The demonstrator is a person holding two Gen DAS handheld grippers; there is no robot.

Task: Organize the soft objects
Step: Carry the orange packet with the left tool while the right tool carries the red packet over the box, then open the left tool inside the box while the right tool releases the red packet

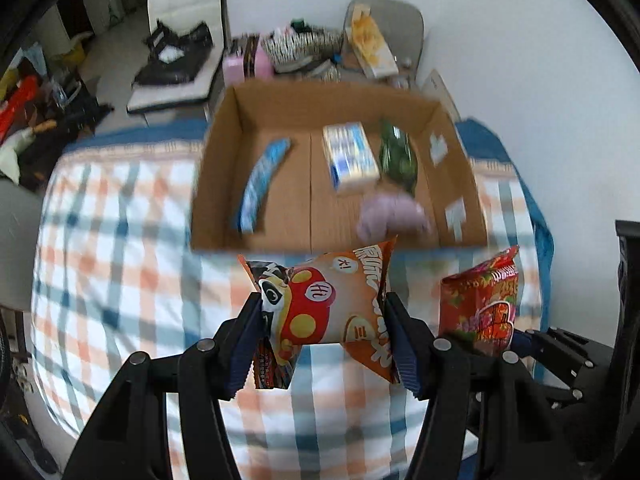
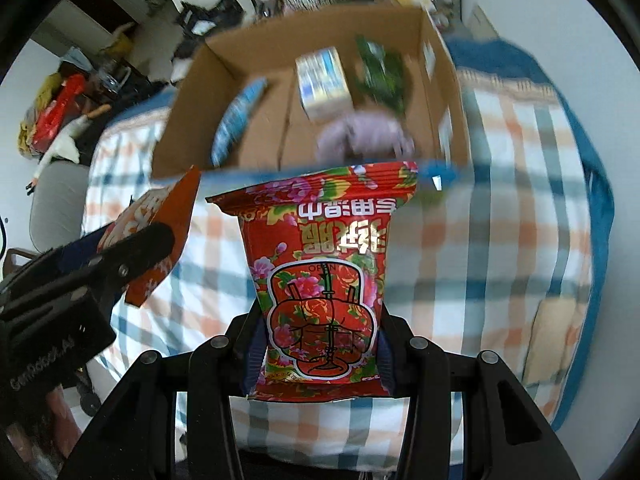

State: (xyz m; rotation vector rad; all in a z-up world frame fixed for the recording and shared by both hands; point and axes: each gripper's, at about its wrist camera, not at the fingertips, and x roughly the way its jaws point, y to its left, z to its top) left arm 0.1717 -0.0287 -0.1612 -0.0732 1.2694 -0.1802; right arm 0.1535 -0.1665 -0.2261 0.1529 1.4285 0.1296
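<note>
**Blurred box contents, covered fingers, cropped room**

Smeared by motion blur in both views: cardboard box [image 1: 224, 152] and everything inside. Blue strip-shaped pack [image 1: 262, 184], white-and-blue carton [image 1: 350, 156], green packet [image 1: 396, 152] and lilac soft lump [image 1: 390, 212], all without readable print or clear outline. Same blur over the checked bedspread [image 1: 120, 240].

Hidden behind the orange snack bag [image 1: 332, 308]: inner faces of the left tongs [image 1: 324, 320]. Hidden behind the red floral packet [image 2: 324, 300]: most of the right tongs [image 2: 320, 344], fingertips included.

Cut off by the fisheye rim: white chair [image 1: 184, 12] at top left. Too small to identify: clutter on the far grey chair [image 1: 384, 20].
</note>
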